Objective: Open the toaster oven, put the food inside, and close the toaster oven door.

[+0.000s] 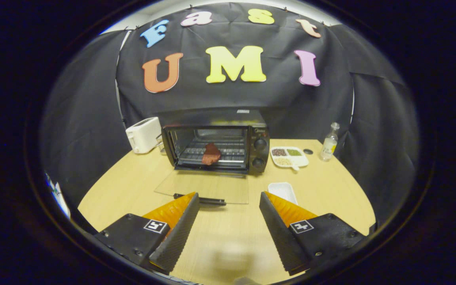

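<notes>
One wooden worktop (141,186), one toaster oven (217,145) with glass door (204,187) folded flat, one white toaster (144,135), one divided dish (289,156), one tray (283,191), one bottle (329,142); one food piece (211,154) on the rack; fingers (230,206) spread wide, holding nothing.

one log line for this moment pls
gripper: open, empty | toaster oven door: down flat on table | food: on rack inside | white tray: just ahead of fingers | left: close door
</notes>
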`<state>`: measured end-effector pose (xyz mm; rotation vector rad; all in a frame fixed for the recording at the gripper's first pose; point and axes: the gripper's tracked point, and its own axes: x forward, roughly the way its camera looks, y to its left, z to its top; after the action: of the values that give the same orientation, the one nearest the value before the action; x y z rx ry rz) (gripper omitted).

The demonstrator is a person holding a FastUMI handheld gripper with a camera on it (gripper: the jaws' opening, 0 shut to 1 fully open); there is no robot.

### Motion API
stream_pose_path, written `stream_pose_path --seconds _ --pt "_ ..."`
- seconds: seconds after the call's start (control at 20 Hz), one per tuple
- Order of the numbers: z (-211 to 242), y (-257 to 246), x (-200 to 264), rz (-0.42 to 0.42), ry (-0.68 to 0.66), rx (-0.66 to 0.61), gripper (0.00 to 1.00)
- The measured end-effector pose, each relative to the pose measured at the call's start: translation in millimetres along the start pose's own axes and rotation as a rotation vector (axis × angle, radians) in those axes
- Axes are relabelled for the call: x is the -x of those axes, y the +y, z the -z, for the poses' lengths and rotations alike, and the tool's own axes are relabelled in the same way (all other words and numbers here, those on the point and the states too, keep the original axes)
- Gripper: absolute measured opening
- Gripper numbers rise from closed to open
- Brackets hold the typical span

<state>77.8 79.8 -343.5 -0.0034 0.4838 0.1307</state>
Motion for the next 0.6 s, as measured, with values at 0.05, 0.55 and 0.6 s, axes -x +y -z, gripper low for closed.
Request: stream_pose_path --seconds 0.05,0.55,0.6 --pt "14 4 -9 -0.004 0.024 0.006 0.98" --pt "88 57 -103 -0.065 0.17 0.018 0.98" --pt "93 58 -112 -0.069 0.184 0.014 0.98"
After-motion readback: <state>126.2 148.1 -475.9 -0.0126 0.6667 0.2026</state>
